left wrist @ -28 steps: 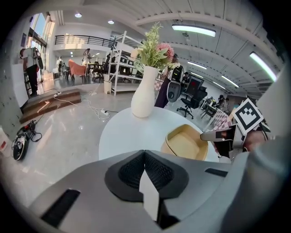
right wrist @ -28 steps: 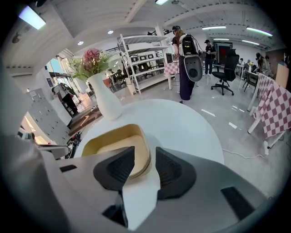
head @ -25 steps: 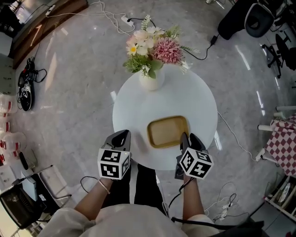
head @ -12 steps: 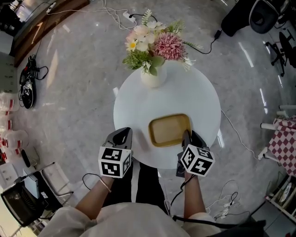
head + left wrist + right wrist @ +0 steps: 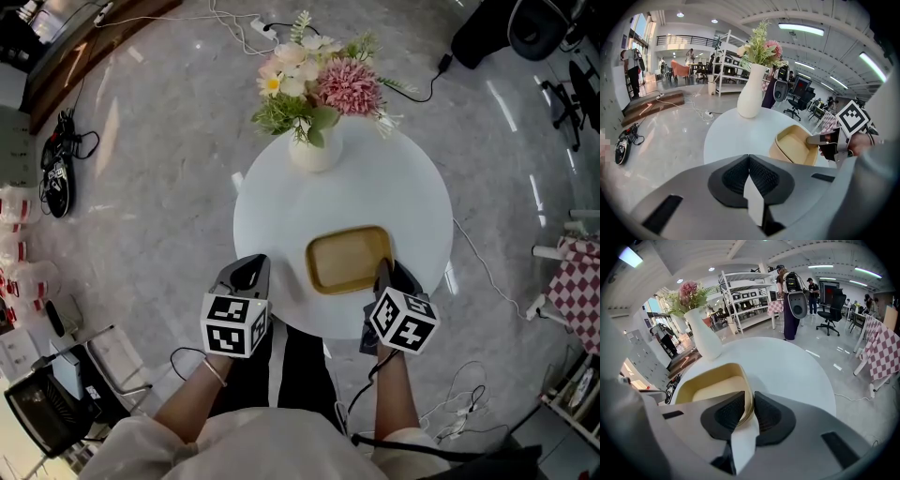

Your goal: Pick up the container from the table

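Clamping the container (image 5: 714,386) wall, my right hand-held gripper (image 5: 749,393) has just been closing its jaws; its length runs leftward.

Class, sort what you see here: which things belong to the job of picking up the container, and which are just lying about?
Belongs to the job:
- container
- right gripper, jaws just been closing, now pinching the container's rim
- table under it

Just lying about:
- vase of flowers, standing at the table's far edge
- left gripper, shut and empty, off to the side
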A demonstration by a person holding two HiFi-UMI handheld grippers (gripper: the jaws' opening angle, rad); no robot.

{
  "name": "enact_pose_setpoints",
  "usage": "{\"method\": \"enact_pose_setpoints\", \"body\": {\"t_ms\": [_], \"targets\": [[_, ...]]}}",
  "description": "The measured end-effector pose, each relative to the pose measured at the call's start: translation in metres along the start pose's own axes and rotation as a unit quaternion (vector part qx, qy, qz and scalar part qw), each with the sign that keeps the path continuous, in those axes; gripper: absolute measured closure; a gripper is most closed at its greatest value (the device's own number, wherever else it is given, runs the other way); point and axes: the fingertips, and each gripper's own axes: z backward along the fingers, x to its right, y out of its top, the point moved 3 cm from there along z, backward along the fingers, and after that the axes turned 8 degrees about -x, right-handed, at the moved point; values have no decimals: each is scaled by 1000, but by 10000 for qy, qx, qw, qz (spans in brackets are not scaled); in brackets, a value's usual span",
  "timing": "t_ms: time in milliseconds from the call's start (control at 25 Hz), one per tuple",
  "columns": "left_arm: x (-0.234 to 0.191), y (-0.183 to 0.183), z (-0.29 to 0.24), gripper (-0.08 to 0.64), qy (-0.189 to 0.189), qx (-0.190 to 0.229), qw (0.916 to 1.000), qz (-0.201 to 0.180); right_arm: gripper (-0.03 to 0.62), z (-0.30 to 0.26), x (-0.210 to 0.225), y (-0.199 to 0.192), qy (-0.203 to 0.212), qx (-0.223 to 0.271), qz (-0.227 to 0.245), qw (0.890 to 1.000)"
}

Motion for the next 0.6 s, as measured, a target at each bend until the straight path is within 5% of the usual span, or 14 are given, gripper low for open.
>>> {"method": "enact_pose_setpoints", "body": {"t_ms": [600], "targets": [[-3,2,4,543,40,47,10000,-27,535,5,2,0,-20,31,-103,9999]]}}
